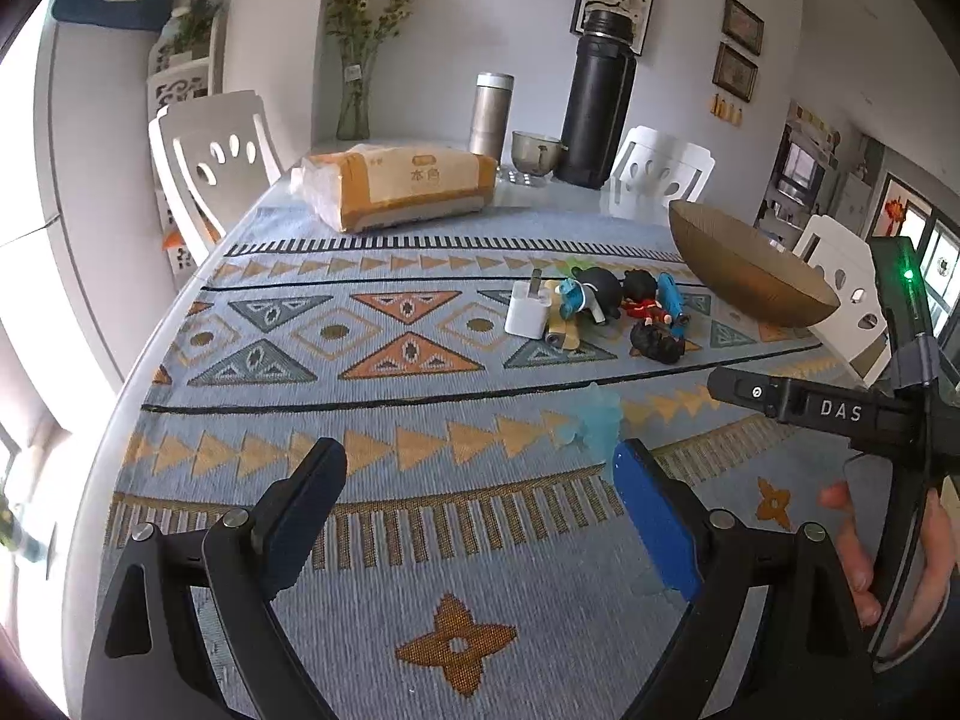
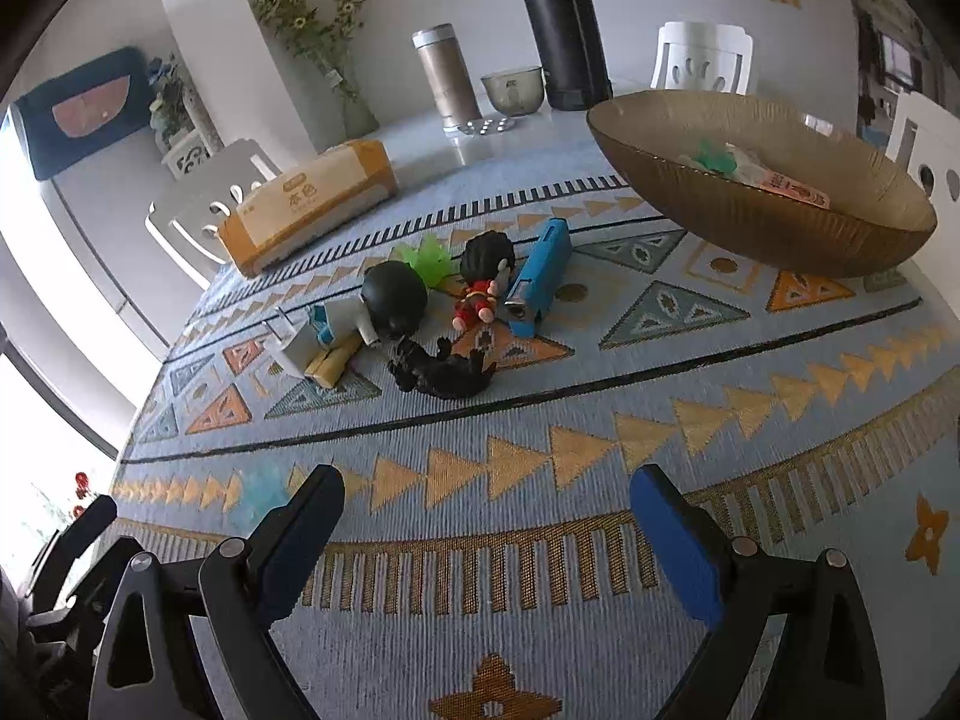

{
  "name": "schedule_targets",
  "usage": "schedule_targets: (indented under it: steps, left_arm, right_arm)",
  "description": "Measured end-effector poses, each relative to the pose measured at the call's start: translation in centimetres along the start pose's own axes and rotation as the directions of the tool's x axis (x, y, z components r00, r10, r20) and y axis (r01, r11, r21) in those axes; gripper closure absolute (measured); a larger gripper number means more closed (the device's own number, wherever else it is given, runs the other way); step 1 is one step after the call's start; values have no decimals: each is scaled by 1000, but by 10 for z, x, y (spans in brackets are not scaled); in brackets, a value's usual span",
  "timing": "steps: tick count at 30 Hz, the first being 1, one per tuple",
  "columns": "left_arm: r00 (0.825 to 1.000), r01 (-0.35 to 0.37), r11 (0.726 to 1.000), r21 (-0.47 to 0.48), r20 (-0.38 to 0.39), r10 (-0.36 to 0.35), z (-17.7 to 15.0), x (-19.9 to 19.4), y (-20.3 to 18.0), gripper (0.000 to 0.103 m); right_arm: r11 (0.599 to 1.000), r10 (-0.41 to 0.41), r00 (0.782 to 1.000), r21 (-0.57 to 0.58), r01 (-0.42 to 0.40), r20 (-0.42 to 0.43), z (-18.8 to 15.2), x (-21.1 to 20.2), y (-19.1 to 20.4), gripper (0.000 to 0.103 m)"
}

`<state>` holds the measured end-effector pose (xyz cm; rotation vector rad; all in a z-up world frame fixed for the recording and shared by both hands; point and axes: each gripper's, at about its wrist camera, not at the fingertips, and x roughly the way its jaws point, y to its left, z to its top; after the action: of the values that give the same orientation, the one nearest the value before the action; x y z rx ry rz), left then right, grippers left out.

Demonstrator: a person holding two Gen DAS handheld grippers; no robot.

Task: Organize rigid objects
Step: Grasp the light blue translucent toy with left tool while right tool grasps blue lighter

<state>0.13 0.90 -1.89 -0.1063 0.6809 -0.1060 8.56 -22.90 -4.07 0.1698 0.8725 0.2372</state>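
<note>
Two grippers hover low over our blue patterned woven tablecloth, and we see both with their jaws spread wide and nothing between them: the left gripper and the right gripper. Ahead of them the small rigid objects lie clustered on the cloth: a white plug adapter, a black round-headed figurine, a red-dressed doll with dark hair, a blue rectangular lighter, a black animal figure and a green spiky toy. Just beside the cluster stands a wide amber ribbed glass bowl, already holding a few items.
</note>
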Motion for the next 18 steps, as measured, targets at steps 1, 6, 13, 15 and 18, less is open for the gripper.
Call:
schedule_targets:
  steps: [1, 6, 13, 15, 18]
  left_arm:
    - [1000, -3, 1000, 5, 1, 3, 0, 0, -1, 13]
    - [998, -44, 998, 51, -50, 46, 0, 9, -12, 13]
    - [982, 94, 991, 93, -175, -77, 19, 29, -35, 14]
    - [975, 130, 987, 99, -192, -109, 27, 40, -43, 14]
    - [970, 142, 982, 126, -217, -113, 30, 59, -52, 18]
  right_arm:
    - [1000, -5, 1000, -3, 5, -3, 0, 1, 1, 7]
    - [1000, -17, 1000, 10, 17, -3, 0, 0, -2, 7]
    - [966, 36, 998, 257, -22, -48, 40, -3, -57, 27]
    - [963, 55, 997, 268, -38, -57, 57, 5, -59, 31]
    - [969, 35, 997, 248, -16, -72, 74, 22, -53, 43]
